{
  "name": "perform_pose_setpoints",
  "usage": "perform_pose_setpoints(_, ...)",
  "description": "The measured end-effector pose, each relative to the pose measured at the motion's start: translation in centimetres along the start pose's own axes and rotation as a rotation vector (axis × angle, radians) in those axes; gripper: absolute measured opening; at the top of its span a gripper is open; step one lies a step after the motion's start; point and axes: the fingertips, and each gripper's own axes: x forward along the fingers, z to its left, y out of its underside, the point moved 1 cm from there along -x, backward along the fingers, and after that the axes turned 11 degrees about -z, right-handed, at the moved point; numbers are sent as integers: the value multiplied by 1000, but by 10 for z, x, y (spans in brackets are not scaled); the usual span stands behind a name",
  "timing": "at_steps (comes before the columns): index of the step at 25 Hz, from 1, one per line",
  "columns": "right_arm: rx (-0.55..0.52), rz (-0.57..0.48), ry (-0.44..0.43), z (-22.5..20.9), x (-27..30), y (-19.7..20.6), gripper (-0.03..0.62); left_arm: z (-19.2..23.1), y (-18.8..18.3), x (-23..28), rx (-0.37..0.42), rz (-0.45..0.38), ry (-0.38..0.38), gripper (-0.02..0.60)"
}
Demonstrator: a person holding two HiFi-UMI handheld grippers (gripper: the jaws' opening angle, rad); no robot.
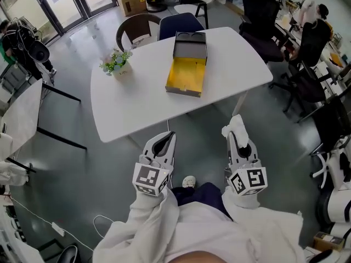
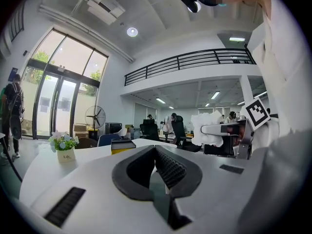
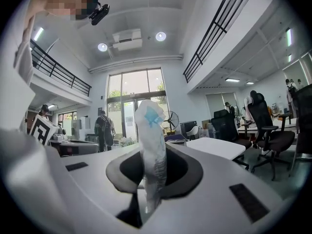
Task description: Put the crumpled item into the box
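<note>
The box [image 1: 187, 69] lies open on the white table [image 1: 137, 103], with a yellow inside and its dark lid folded back; in the left gripper view the box [image 2: 122, 146] shows past the jaws. Both grippers hang short of the table's near edge, over the floor. My right gripper [image 1: 235, 136] is shut on the crumpled item [image 1: 237, 125], a white wrapper with blue print that stands up between the jaws [image 3: 150, 145]. My left gripper [image 1: 170, 137] is shut with nothing in it [image 2: 155, 151]. The left gripper view also shows the right gripper [image 2: 210, 130] carrying the white item [image 2: 206, 128].
A small potted plant [image 1: 116, 63] stands on the table's left part. Two chairs [image 1: 159, 27] sit behind the table, and office chairs [image 1: 263, 21] to its right. Another white table [image 1: 22, 114] is at the left. A person [image 3: 103, 128] stands by glass doors.
</note>
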Motion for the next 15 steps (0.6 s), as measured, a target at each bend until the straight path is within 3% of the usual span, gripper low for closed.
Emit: perform_pose_setpoints(15,15,68,-12,2,13,10,67,8,11,-2,-17,38,-6,15)
